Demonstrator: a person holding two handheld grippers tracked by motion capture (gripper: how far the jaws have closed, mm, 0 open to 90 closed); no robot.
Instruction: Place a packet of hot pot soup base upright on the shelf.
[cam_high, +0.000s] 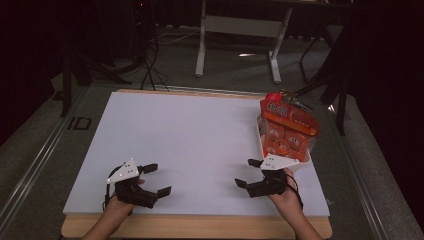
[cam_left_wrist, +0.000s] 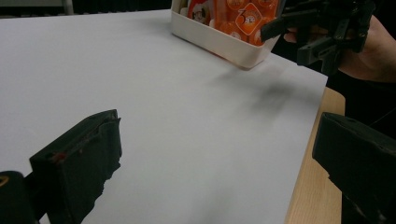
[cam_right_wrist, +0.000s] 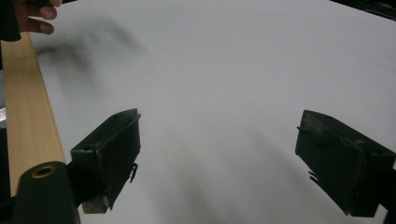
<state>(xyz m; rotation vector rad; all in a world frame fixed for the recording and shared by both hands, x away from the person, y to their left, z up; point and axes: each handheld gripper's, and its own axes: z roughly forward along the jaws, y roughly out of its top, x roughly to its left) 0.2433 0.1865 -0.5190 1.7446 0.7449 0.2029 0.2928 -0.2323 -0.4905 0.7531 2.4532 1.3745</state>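
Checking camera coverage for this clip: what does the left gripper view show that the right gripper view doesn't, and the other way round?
Left gripper view alone: the white tray of orange snack packs at the far edge, and the right gripper, jaws apart, in a hand.

Right gripper view alone: fingertips at its top left corner.

Both: their own open black jaws over the white sheet and the wooden table edge.
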